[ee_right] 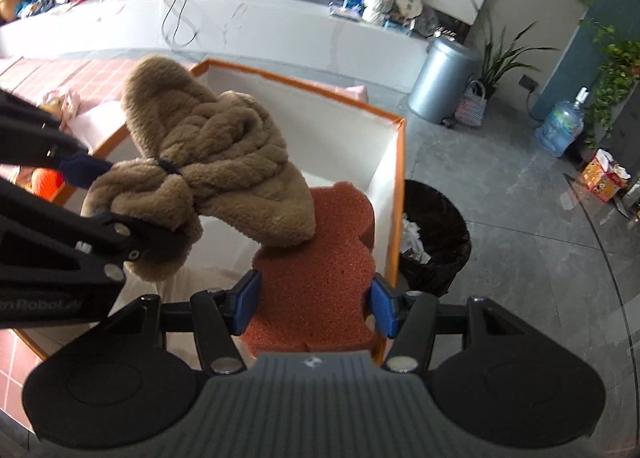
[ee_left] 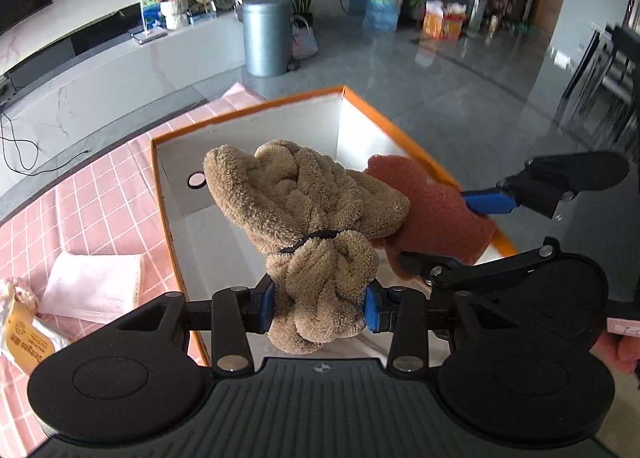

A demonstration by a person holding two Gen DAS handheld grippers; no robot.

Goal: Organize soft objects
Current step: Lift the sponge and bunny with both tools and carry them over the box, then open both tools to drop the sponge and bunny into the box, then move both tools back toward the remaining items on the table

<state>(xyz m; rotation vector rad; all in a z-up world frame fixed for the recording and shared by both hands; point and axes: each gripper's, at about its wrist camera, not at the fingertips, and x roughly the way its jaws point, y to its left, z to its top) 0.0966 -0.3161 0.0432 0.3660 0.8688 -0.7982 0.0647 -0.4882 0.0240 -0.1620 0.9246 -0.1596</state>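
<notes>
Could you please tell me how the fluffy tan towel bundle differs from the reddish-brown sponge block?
The fluffy tan towel bundle is plush, twisted and cinched by a black band; the reddish-brown sponge block is porous, flat and unbound. The left gripper grips the bundle, the right gripper the sponge. Both hang over the orange-rimmed white box.

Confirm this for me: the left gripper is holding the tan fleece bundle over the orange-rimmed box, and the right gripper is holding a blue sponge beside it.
One detail is wrong: the sponge is reddish-orange, not blue; only the jaw pads are blue. The right wrist view shows it clamped in the right gripper. The rest holds: the left gripper grips the tan fleece bundle over the orange-rimmed box.
</notes>
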